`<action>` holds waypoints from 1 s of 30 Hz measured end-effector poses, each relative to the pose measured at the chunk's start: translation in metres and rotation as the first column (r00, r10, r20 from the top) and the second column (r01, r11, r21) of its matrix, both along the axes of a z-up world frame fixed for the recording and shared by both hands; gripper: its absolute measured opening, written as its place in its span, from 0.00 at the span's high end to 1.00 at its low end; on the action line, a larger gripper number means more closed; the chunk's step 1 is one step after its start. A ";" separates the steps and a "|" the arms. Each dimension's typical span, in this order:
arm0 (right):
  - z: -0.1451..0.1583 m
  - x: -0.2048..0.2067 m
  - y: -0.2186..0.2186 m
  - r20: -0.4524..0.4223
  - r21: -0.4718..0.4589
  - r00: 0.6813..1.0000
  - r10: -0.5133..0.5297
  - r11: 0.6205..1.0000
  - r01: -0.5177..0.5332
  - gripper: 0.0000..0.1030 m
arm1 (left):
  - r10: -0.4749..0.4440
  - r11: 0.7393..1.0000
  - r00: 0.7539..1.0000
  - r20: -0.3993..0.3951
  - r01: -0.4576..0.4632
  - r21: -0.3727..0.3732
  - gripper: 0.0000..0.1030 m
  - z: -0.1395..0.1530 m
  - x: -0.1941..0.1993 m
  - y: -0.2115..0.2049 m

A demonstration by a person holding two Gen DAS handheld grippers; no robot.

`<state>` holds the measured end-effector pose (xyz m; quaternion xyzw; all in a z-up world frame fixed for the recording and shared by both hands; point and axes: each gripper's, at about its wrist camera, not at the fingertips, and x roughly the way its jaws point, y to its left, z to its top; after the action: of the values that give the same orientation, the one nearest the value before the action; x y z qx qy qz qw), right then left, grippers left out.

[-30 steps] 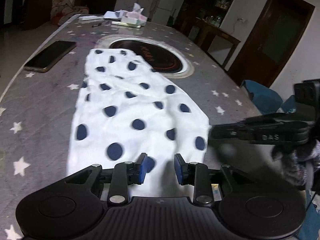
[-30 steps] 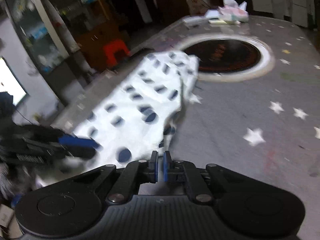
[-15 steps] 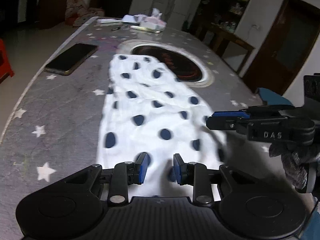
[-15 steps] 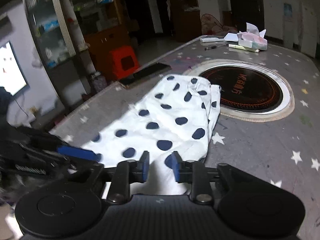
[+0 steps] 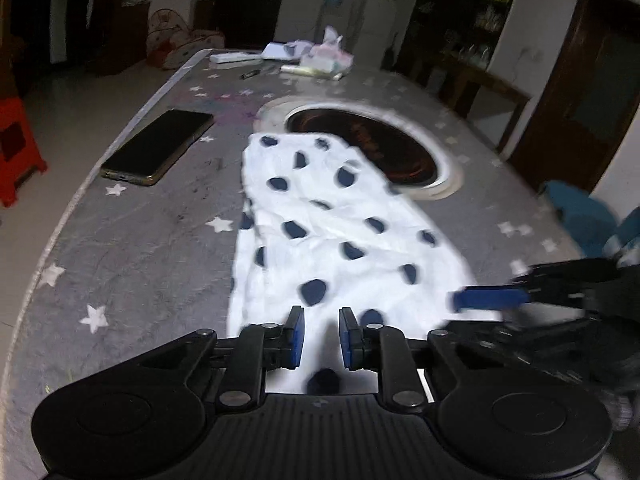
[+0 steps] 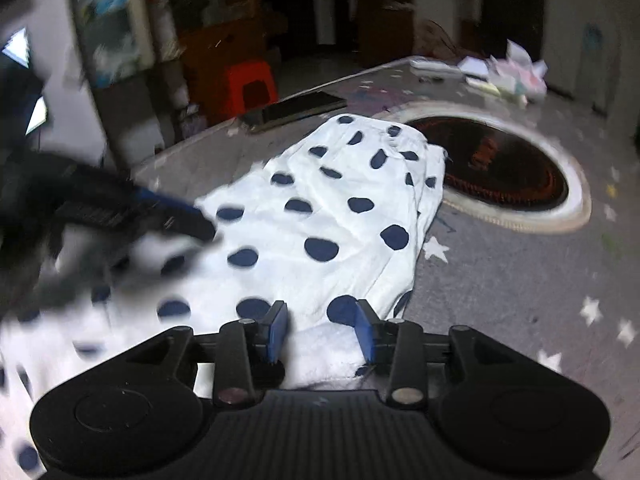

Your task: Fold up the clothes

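Left tool [image 5: 319,338]: jaws narrowly apart, empty, above polka-dot garment [image 5: 332,240].
Right tool [image 6: 322,330]: jaws wide, empty, garment ahead on table [image 6: 500,280].

right tool [image 6: 322,330] opened, garment [image 6: 332,224] released

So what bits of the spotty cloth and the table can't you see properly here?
- Near end of the spotty cloth: left wrist view, hidden beneath the left tool.
- Cloth's lower left part: right wrist view, motion-blurred and partly covered by the blurred left tool.
- Right tool: open, but whether it touches the cloth cannot be told.
- Dark round inset: markings blurred.
- Far-end clutter: too small to identify.
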<state>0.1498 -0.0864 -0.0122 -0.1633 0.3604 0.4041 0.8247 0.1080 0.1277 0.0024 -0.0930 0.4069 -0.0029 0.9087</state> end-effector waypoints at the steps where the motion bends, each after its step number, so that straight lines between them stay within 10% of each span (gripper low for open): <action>1: 0.000 -0.005 0.000 0.029 -0.031 0.999 0.020 0.999 -0.019 0.63 | 0.001 1.000 1.000 0.001 -0.001 0.003 0.83 -0.003 0.001 0.003; 30: 0.017 -0.084 -0.003 0.030 -0.016 0.983 0.182 0.983 -0.181 0.58 | -0.079 0.993 0.993 0.087 0.071 0.091 0.80 0.015 -0.116 0.000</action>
<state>0.0657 -0.0891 0.0053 -0.2072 0.3335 0.4725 0.7890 -0.0075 0.1278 0.0171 -0.0372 0.3681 -0.0235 0.9288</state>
